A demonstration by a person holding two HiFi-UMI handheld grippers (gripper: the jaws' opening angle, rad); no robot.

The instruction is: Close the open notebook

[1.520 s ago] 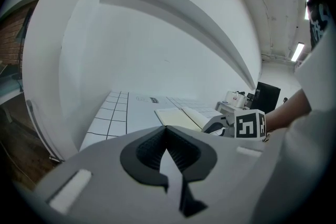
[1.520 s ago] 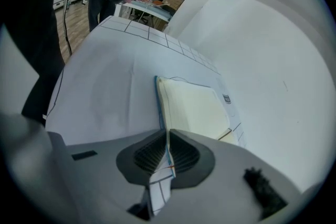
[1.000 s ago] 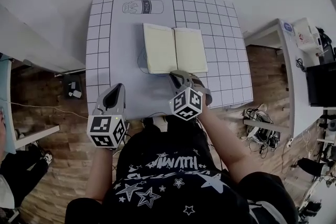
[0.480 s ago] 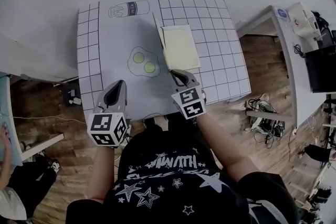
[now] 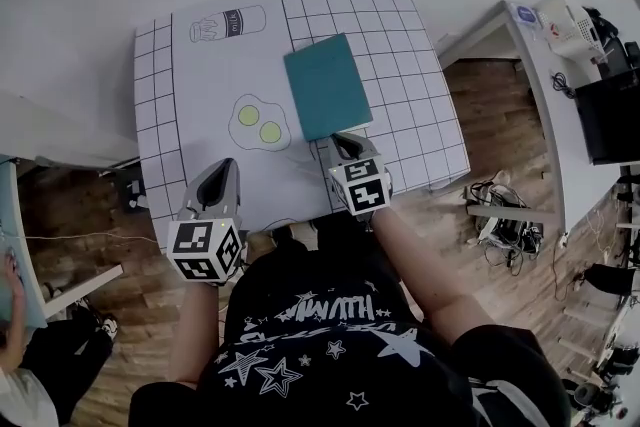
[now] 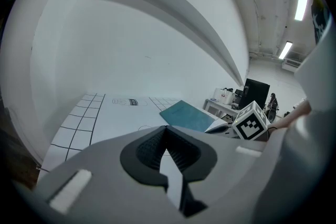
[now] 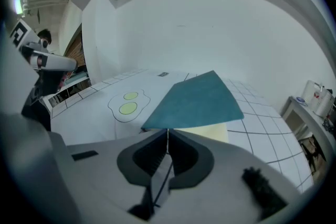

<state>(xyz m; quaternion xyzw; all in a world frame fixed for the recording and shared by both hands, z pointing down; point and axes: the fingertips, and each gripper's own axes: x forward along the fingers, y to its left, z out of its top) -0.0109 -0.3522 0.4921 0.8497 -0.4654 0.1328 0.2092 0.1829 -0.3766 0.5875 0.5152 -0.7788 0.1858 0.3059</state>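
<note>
Changes first: a second ago the notebook (image 5: 327,87) lay open, cream pages up; half a second ago its left leaf stood on edge; now the teal cover (image 7: 197,99) is down over the right half and I see only teal from the head view. From the right gripper view the near edge sits a little raised, with a strip of cream page (image 7: 210,132) showing under it.

Notebook lies on the gridded mat (image 5: 200,95), middle to right, just right of the fried-egg drawing (image 5: 258,122); milk bottle drawing (image 5: 227,24) is at far left. Long axis runs near to far, far end leaning slightly left; fold side left, toward the egg.

My right gripper (image 5: 343,143) is at the notebook's near edge; jaws pressed together, tips right at the cover's near edge; whether that edge is nipped between them I can't make out. My left gripper (image 5: 218,177) hangs over the mat's near left edge, well apart from the notebook; jaws together, nothing between.
</note>
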